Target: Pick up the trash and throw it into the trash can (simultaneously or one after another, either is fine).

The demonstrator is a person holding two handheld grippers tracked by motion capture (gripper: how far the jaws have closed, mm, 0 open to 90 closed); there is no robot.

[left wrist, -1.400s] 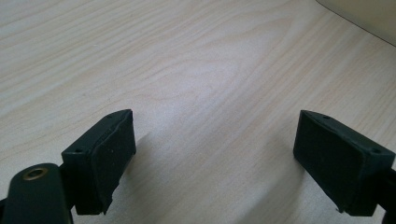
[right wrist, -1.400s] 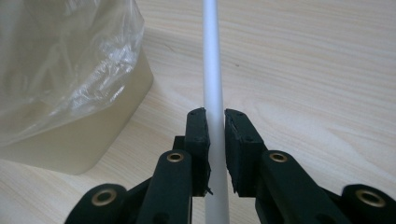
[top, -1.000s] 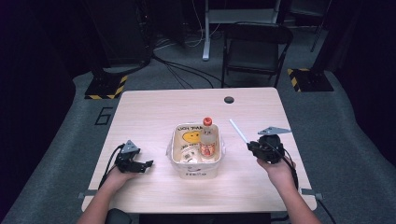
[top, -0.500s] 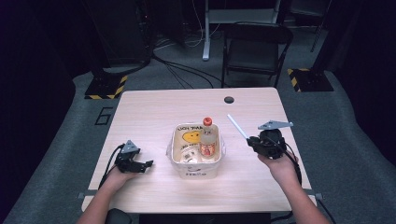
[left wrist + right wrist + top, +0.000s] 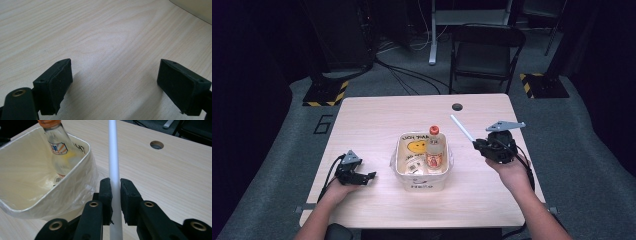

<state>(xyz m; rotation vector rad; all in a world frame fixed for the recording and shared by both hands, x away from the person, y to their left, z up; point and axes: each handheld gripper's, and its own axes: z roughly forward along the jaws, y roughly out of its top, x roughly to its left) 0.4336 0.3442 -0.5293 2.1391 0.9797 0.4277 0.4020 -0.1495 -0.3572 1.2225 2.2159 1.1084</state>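
The right gripper (image 5: 115, 192) is clenched on a thin white stick (image 5: 113, 157), its jaws pinching it low down so that most of the length juts out ahead of the jaws and up into the air; in the high view the right gripper (image 5: 497, 147) holds the stick (image 5: 461, 128) slanting away toward the far side of the table (image 5: 377, 115). Just to the left of the jaws in the right gripper view stands the white bin (image 5: 30, 182), lined with thin clear plastic, and a bottle with an orange cap (image 5: 58, 147) leans inside it against the far wall. Judging from this, the stick is bound for the bin, and the risks come from its long free end: swung across, the tip could strike the bottle or catch the rim and tip the light bin. The grip is narrow on a smooth round shaft, so the stick could pivot or slide between the jaws, and if let go too high it might bounce off the rim onto the table. The left gripper (image 5: 357, 176) rests on bare wood well to the other side of the bin, its jaws released wide with nothing between them, so it does not steady the bin.
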